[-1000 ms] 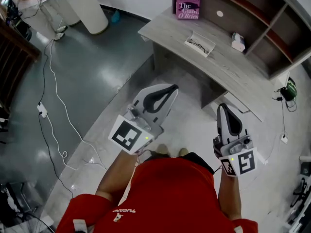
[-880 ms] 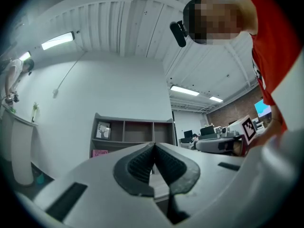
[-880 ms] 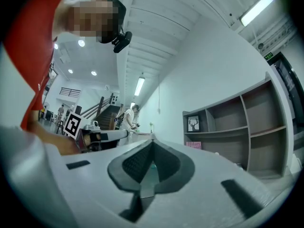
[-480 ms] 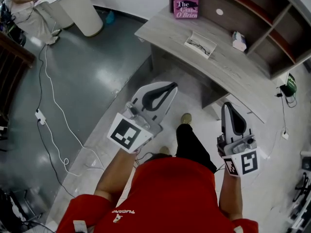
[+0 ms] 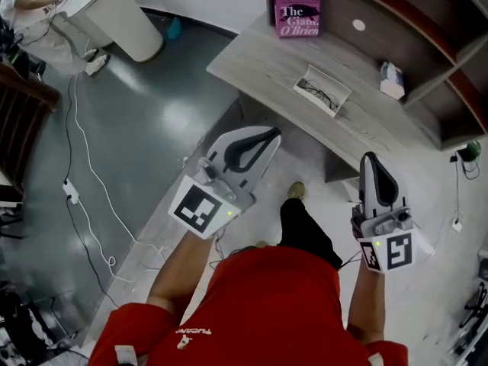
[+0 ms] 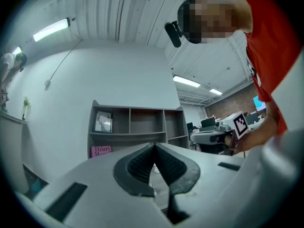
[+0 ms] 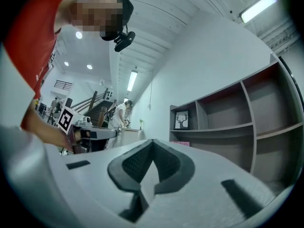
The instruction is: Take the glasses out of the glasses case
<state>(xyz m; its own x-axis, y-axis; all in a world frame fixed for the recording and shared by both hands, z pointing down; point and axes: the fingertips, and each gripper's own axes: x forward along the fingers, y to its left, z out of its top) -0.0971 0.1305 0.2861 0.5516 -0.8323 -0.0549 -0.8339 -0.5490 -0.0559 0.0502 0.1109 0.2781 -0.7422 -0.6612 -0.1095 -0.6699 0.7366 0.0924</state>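
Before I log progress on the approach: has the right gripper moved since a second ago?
Yes. The right gripper has moved forward, nearer the desk's front edge.

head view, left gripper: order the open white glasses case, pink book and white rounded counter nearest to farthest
1. Open white glasses case, on the grey desk ahead of the left gripper.
2. Pink book, upright at the desk's back.
3. White rounded counter, far off to the left.
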